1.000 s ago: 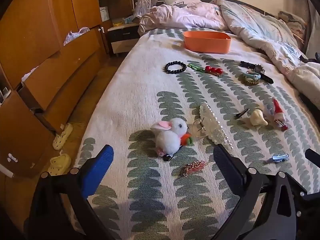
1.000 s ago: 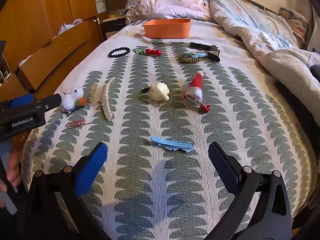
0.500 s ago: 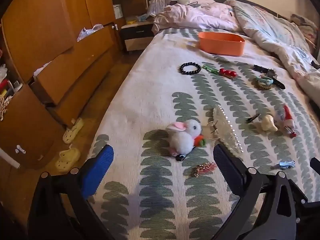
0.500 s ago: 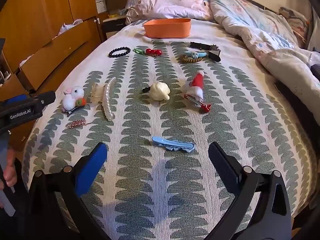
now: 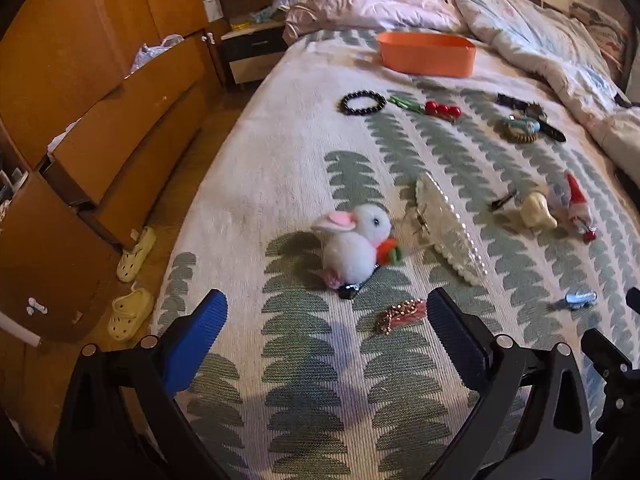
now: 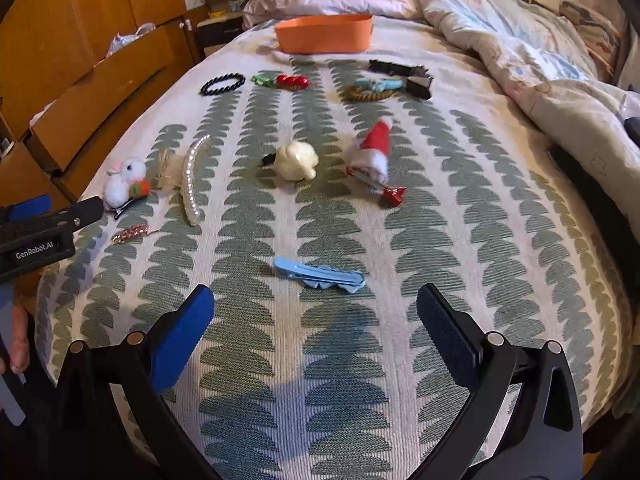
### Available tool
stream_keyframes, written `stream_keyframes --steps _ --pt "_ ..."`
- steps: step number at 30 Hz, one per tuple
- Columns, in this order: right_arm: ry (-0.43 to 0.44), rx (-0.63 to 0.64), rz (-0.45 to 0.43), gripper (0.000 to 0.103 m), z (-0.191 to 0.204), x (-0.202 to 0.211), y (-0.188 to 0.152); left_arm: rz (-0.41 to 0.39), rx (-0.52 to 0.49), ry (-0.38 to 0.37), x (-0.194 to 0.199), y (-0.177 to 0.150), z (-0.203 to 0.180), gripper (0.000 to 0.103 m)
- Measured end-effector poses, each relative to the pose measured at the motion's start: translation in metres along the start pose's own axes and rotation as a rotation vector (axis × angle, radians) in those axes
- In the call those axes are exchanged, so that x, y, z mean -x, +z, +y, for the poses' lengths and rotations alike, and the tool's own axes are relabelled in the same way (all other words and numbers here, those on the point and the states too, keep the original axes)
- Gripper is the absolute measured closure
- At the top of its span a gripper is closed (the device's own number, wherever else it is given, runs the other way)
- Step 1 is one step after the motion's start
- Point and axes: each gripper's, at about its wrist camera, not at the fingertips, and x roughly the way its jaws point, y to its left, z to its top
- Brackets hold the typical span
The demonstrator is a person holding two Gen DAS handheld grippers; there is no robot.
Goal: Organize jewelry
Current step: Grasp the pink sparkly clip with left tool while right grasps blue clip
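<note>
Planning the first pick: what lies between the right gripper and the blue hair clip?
Nothing visible. The right gripper is open, and the blue hair clip lies just ahead of its fingertips on bare bedspread.

Cut off by the left edge of the right wrist view: the left gripper (image 6: 48, 216), only one side showing, and the hand (image 6: 18, 340) below it. Hidden under the plush bunny clip (image 5: 356, 240): most of its dark clip. Blurred beyond telling apart: the clutter on the nightstand (image 5: 256, 52).
</note>
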Motion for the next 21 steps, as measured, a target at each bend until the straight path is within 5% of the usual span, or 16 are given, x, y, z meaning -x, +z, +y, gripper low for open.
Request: stream_keyframes --steps 17,21 --pt "0.005 0.035 0.005 0.007 -0.003 -0.014 0.006 0.001 -0.079 -0.022 -0.011 0.0 -0.008 0.004" --pt "-0.008 0.058 0.001 0.007 0.001 -0.014 0.005 -0.007 -0.042 -0.078 -0.009 0.0 -0.001 0.004"
